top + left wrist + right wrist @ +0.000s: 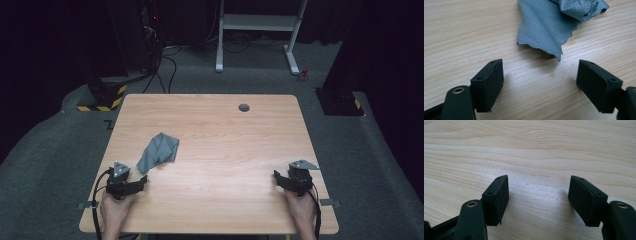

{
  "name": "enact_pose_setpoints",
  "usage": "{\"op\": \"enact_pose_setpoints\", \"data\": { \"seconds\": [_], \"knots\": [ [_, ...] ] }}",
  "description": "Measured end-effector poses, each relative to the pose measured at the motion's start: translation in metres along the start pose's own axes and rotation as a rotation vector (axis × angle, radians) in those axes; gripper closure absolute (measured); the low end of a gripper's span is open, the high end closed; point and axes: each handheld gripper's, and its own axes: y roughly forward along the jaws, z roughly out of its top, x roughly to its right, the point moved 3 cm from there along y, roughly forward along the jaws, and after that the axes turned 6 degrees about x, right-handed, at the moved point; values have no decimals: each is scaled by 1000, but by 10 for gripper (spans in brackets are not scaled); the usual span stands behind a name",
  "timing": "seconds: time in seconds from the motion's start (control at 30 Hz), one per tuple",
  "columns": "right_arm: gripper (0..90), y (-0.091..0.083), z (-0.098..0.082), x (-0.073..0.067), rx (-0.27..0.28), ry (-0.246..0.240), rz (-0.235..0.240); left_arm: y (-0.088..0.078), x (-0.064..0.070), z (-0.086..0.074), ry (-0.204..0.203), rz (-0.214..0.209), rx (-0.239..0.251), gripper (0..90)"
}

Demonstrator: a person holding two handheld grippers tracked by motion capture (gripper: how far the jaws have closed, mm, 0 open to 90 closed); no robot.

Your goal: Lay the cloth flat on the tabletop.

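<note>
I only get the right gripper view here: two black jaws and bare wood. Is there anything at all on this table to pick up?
Observer: Yes, a crumpled grey cloth lies on the left half of the table, seen from the high view.
Operator: Is the other gripper holding it?
Observer: No. In the left gripper view the left gripper has its jaws wide apart, and the cloth's nearest corner lies just beyond them, untouched.
Operator: And where is my gripper compared with that cloth?
Observer: The right gripper sits near the table's front right corner, far across the wood from the cloth, its jaws open and pointing towards the left.
</note>
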Motion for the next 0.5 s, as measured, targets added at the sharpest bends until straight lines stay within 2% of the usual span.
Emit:
{"op": "enact_pose_setpoints", "data": {
  "seconds": [0.5],
  "knots": [
    [324,0,0,0,-2,-5,0,3,0,2,7,-4,-6,178]
  ]
}}
